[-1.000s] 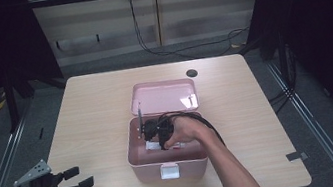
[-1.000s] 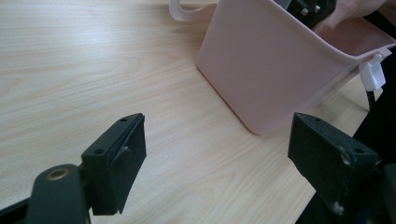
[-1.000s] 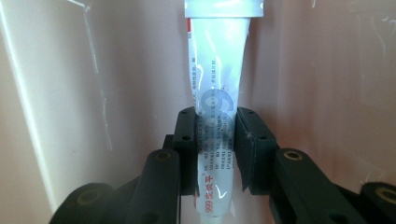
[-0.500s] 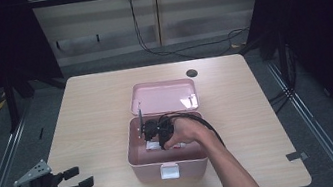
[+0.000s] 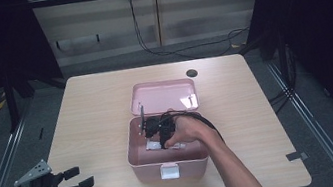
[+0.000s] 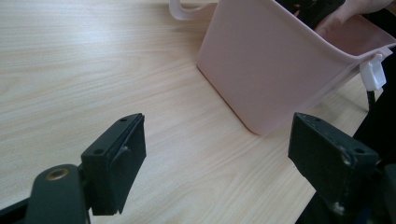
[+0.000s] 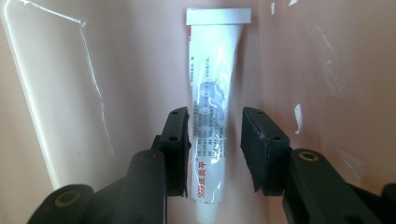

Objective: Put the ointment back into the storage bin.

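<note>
A white tube (image 7: 217,70) with red and grey print lies flat on the floor of an open pink box (image 5: 165,162). My right gripper (image 7: 215,116) is down inside the box, open, with one jaw on each side of the tube's lower half, close to it. The high view has the right gripper (image 5: 157,128) in a hand over the box's left half. My left gripper (image 5: 82,176) is held open over the table's front left corner, nothing between its jaws. In the left gripper view the left gripper (image 6: 217,123) faces the box's outer wall (image 6: 261,60).
The box's lid (image 5: 165,96) leans open at the back, and a white latch (image 5: 169,170) hangs on the front wall. A dark round hole (image 5: 191,73) sits in the table (image 5: 92,115) behind the box. Bare wood lies to the left and right of the box.
</note>
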Motion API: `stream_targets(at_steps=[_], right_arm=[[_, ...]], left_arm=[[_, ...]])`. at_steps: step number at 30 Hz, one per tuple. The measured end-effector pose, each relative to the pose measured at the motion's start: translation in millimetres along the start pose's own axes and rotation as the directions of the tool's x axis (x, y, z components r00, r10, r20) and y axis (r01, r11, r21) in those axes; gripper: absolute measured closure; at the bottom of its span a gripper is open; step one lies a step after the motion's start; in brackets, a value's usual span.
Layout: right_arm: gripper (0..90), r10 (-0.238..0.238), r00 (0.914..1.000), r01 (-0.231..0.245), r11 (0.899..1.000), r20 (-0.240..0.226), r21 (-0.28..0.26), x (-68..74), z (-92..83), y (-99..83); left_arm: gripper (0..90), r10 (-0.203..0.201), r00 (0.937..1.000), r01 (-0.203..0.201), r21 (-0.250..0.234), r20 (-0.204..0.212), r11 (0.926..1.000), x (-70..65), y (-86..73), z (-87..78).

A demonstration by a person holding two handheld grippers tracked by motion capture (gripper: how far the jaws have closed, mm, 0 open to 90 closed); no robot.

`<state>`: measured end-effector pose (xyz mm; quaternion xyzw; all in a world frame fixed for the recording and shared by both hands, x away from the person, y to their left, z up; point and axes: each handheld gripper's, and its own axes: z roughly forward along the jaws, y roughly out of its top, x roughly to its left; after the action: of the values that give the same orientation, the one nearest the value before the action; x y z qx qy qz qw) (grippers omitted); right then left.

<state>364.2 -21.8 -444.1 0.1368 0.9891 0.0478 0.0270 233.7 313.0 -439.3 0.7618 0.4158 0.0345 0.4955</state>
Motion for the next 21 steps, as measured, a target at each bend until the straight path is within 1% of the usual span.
stream_targets(at_steps=[2, 5, 7, 8, 9, 11, 14, 16, 18, 20, 21], right_arm=[[62.2, 0.006, 1.0, -0.006, 1.0, 0.004, -0.012, -0.6, -1.5, -1.5], [61.2, 0.012, 0.9999, -0.012, 1.0, -0.001, -0.013, -0.7, -3.9, -2.3], [60.5, 0.009, 0.9999, -0.01, 1.0, -0.01, -0.024, -0.7, -6.1, -3.1], [60.5, 0.009, 0.9999, -0.01, 1.0, -0.01, -0.024, -0.7, -6.1, -3.1], [59.1, 0.022, 0.9997, -0.022, 1.0, -0.014, -0.023, -0.7, -8.4, -4.0], [57.5, 0.03, 0.9994, -0.031, 0.999, -0.016, -0.03, -0.8, -9.7, -5.4], [56.9, 0.03, 0.9994, -0.03, 0.999, -0.018, -0.025, -0.8, -11.0, -6.3], [55.6, 0.037, 0.9989, -0.038, 0.999, -0.029, -0.038, -1.6, -13.5, -8.3], [53.9, 0.044, 0.9982, -0.045, 0.998, -0.041, -0.034, -1.7, -15.4, -9.1], [53.2, 0.04, 0.9979, -0.042, 0.998, -0.05, -0.038, -2.7, -17.0, -9.9], [52.6, 0.051, 0.9972, -0.052, 0.998, -0.055, -0.032, -2.6, -18.3, -10.4]], left_arm=[[19.1, 0.0, 1.0, 0.0, 0.001, 0.001, 1.0, -0.1, 0.0, -0.2], [19.1, 0.001, 1.0, -0.001, 0.002, 0.0, 1.0, 0.0, 0.0, -0.3], [19.0, 0.0, 1.0, 0.0, 0.001, 0.001, 1.0, -0.1, 0.0, -0.2], [19.1, 0.0, 1.0, 0.0, 0.001, 0.001, 1.0, -0.1, 0.0, -0.2], [19.1, 0.004, 1.0, -0.004, 0.003, 0.001, 1.0, 0.0, 0.0, -0.3], [19.1, 0.003, 1.0, -0.003, 0.002, 0.001, 1.0, 0.1, 0.0, -0.1], [19.1, 0.003, 1.0, -0.003, 0.002, 0.0, 1.0, 0.0, 0.0, -0.1], [19.1, 0.003, 1.0, -0.003, 0.003, 0.002, 1.0, -0.1, 0.0, 0.1], [19.0, 0.001, 1.0, -0.001, 0.001, 0.003, 1.0, -0.4, -0.1, 0.2], [19.1, 0.003, 1.0, -0.003, 0.004, 0.002, 1.0, -0.1, 0.0, 0.1], [19.1, 0.003, 1.0, -0.003, 0.003, 0.002, 1.0, -0.1, 0.0, 0.1]])
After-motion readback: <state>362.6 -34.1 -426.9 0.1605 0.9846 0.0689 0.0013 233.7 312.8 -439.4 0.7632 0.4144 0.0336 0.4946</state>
